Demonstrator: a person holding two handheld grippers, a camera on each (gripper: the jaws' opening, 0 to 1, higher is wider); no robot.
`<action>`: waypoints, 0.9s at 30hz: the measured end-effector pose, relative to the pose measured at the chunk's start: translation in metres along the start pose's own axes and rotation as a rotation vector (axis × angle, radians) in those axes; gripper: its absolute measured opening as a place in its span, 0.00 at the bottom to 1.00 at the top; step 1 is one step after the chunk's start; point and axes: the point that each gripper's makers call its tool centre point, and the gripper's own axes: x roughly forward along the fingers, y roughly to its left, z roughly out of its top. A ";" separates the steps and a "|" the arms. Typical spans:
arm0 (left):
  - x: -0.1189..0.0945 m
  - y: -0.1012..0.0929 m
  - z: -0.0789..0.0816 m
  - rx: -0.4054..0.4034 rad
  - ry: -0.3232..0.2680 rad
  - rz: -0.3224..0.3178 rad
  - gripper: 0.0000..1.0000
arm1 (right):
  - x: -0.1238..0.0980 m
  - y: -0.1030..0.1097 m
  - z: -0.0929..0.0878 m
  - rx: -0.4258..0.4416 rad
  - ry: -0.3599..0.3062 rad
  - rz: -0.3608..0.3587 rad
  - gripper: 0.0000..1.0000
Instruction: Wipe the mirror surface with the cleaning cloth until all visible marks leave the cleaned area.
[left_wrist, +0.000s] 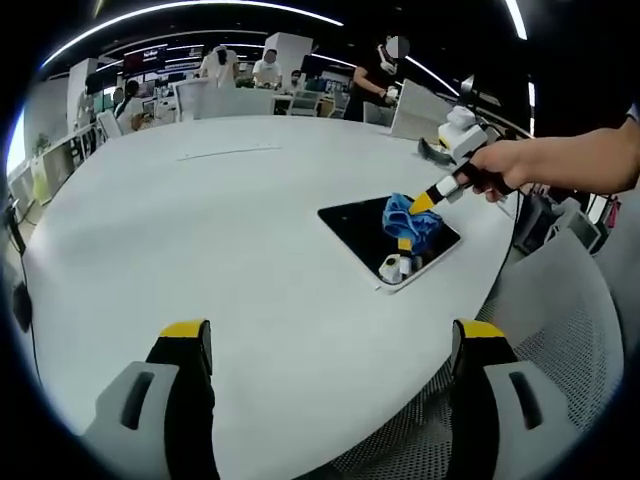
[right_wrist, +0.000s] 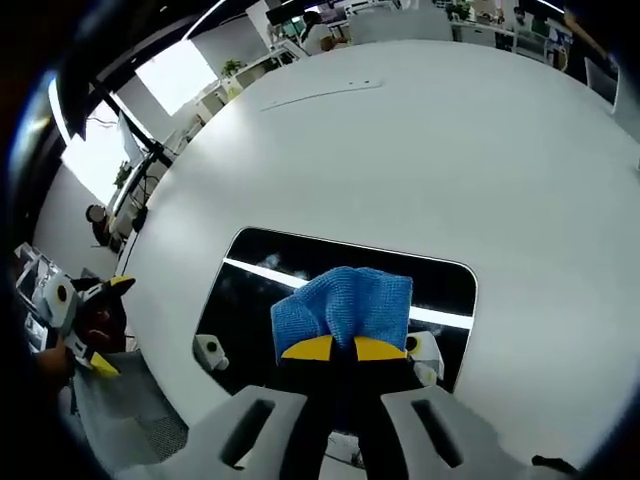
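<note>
Left gripper view is looking across a broad white round table (left_wrist: 250, 230) in an open-plan office, with ceiling light strips glowing overhead and several people standing or sitting at desks in the background; a dark wall screen far back is carrying writing too small to read. One mirror (left_wrist: 365, 225), a dark rounded rectangle, is lying flat near the table's right edge, and one blue cloth (left_wrist: 408, 222) is sitting on it. A hand (left_wrist: 500, 168) is reaching in from the right, holding the right gripper (left_wrist: 428, 200) with its yellow tips pressing down onto the cloth. The left gripper (left_wrist: 330, 345) is hovering over bare table, well apart from the mirror, its two jaws spread wide and grasping nothing. A mesh chair (left_wrist: 560, 330) is standing beside the table. In the right gripper view the right gripper (right_wrist: 343, 349) is pinching the cloth (right_wrist: 345, 305), jaws closed together on it, over the mirror (right_wrist: 250, 290), which is reflecting a bright light strip.
</note>
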 end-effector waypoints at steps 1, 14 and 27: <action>0.000 0.000 0.000 -0.001 0.001 0.000 0.98 | -0.001 -0.001 0.000 -0.001 0.000 -0.003 0.00; 0.000 0.002 -0.001 -0.007 0.001 0.002 0.98 | -0.010 -0.021 -0.005 0.024 -0.009 0.003 0.00; 0.001 0.001 -0.001 -0.006 0.004 0.001 0.98 | -0.020 -0.040 -0.010 0.037 -0.005 -0.022 0.00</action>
